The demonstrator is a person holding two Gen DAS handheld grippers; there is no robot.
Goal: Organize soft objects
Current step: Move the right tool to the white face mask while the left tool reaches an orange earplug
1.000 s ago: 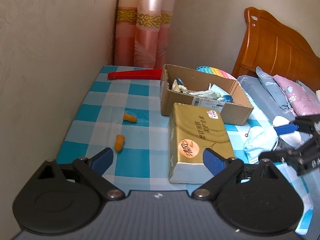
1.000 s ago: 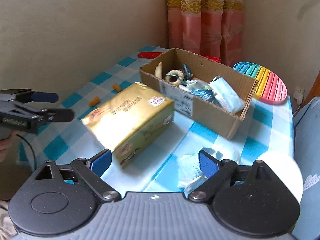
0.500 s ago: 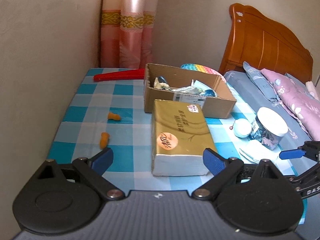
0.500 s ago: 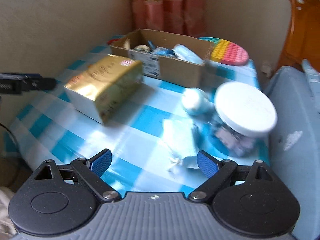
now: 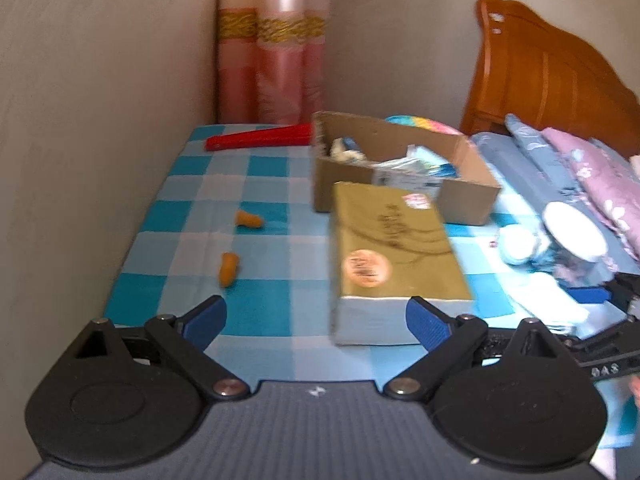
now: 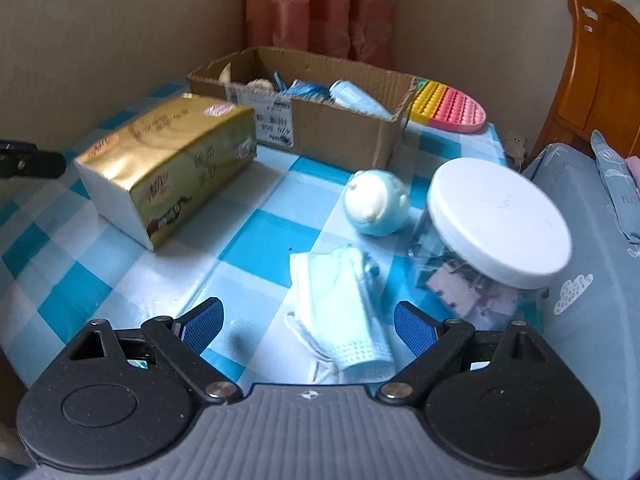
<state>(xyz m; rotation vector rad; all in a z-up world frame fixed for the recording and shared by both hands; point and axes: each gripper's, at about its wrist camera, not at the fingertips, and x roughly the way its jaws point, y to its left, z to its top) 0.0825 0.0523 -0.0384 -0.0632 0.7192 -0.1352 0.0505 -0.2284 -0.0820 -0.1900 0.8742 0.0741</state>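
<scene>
The right gripper (image 6: pixel 306 322) hangs with its blue pads spread wide, holding nothing; a pale blue face mask (image 6: pixel 340 312) lies crumpled between them on the checked tablecloth (image 6: pixel 260 236), near the table's right edge. Just beyond the mask sit a small blue-and-white soft toy (image 6: pixel 376 202) and a clear jar (image 6: pixel 496 232) with a white lid. The left gripper (image 5: pixel 316 318) is also wide apart and empty, over the near edge, its right pad close to the gold tissue pack (image 5: pixel 394 248). Two orange earplugs (image 5: pixel 229 268) lie toward the left edge. The cardboard box (image 6: pixel 320 120), part filled, stands toward the far edge, a rainbow pop mat (image 6: pixel 448 108) at the far right corner.
</scene>
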